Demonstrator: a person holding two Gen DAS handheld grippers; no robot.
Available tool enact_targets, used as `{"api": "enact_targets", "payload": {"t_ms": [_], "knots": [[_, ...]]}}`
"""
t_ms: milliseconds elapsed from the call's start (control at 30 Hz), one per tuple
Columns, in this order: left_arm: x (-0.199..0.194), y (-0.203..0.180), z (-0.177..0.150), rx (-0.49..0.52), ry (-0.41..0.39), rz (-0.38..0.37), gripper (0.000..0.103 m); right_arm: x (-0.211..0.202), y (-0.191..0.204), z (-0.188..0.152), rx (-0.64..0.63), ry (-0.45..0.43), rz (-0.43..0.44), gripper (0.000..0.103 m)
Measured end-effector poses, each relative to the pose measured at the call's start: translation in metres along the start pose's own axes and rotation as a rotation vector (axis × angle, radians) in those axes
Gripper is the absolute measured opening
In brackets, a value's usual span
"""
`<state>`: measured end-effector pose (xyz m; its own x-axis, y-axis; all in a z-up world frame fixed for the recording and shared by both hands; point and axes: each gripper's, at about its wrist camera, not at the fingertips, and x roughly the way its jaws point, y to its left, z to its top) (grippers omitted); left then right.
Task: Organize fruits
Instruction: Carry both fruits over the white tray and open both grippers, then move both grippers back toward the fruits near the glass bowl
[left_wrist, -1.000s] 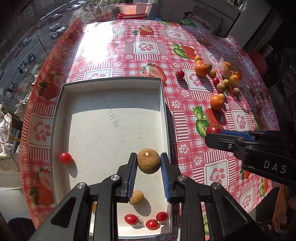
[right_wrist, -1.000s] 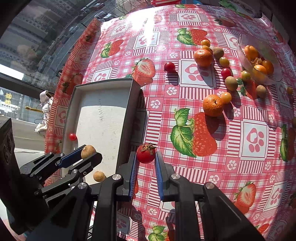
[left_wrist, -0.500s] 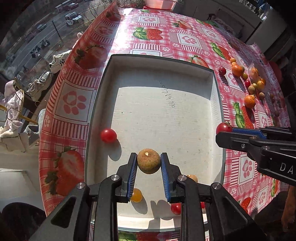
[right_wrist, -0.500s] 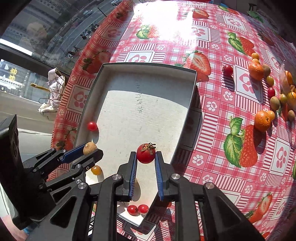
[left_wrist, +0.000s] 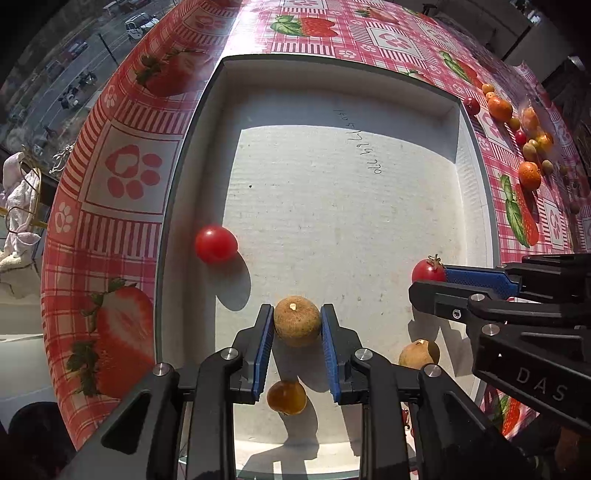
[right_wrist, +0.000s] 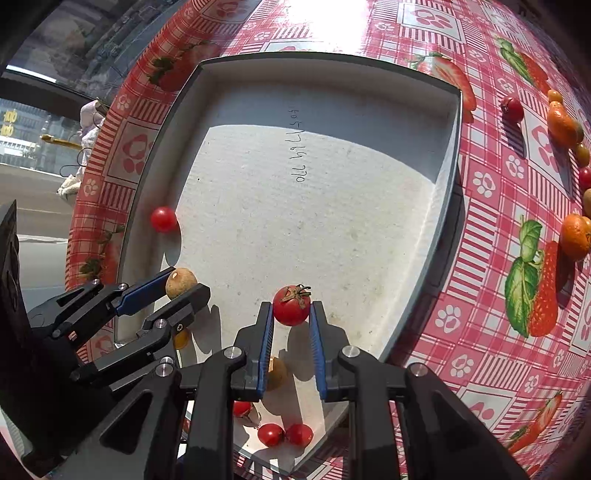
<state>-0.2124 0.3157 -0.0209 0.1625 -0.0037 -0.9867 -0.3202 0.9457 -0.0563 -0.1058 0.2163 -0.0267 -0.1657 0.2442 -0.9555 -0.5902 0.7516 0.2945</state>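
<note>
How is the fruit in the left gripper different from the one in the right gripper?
The brown fruit in the left gripper is dull, rough and brownish with a pale spot on top; the tomato in the right gripper is shiny, smooth and red with a green stem. The brown fruit looks a bit bigger than the tomato. Both are round, pinched between blue pads, and held over the white tray.
</note>
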Motion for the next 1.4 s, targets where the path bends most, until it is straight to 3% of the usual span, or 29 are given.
{"api": "enact_targets", "payload": {"t_ms": [300, 333, 367, 400, 467, 500, 667, 733, 967, 1100, 1400], "knots": [[0.007, -0.01, 0.002, 0.007, 0.014, 0.012, 0.029, 0.013, 0.006, 0.004, -0.016, 0.027, -0.012, 0.023], [0.008, -0.01, 0.002, 0.005, 0.016, 0.006, 0.046, 0.014, 0.006, 0.005, -0.013, 0.029, -0.009, 0.024], [0.008, -0.011, 0.002, 0.001, 0.013, 0.018, 0.073, 0.013, 0.006, 0.005, -0.012, 0.031, -0.004, 0.024], [0.005, -0.011, 0.002, -0.002, -0.005, 0.042, 0.078, 0.013, 0.006, 0.006, -0.01, 0.033, 0.003, 0.028], [0.002, -0.013, 0.002, 0.003, -0.012, 0.052, 0.078, 0.014, 0.006, 0.009, -0.008, 0.033, 0.013, 0.045], [0.002, -0.013, 0.002, 0.001, -0.004, 0.045, 0.078, 0.012, 0.005, 0.009, -0.009, 0.033, 0.012, 0.058], [-0.005, -0.015, 0.005, 0.006, 0.004, 0.062, 0.078, 0.004, 0.004, 0.012, 0.012, 0.017, 0.039, 0.07], [-0.009, -0.016, 0.004, 0.008, 0.002, 0.065, 0.078, -0.001, 0.005, 0.013, 0.014, 0.007, 0.053, 0.083], [-0.028, -0.031, 0.008, 0.029, -0.014, 0.064, 0.079, -0.031, 0.004, 0.01, 0.023, -0.046, 0.088, 0.086], [-0.038, -0.054, 0.014, 0.083, -0.035, 0.059, 0.079, -0.049, -0.017, 0.0, 0.076, -0.088, 0.088, 0.086], [-0.047, -0.125, 0.03, 0.21, -0.056, 0.004, 0.079, -0.085, -0.109, -0.028, 0.284, -0.168, 0.012, 0.086]]}}
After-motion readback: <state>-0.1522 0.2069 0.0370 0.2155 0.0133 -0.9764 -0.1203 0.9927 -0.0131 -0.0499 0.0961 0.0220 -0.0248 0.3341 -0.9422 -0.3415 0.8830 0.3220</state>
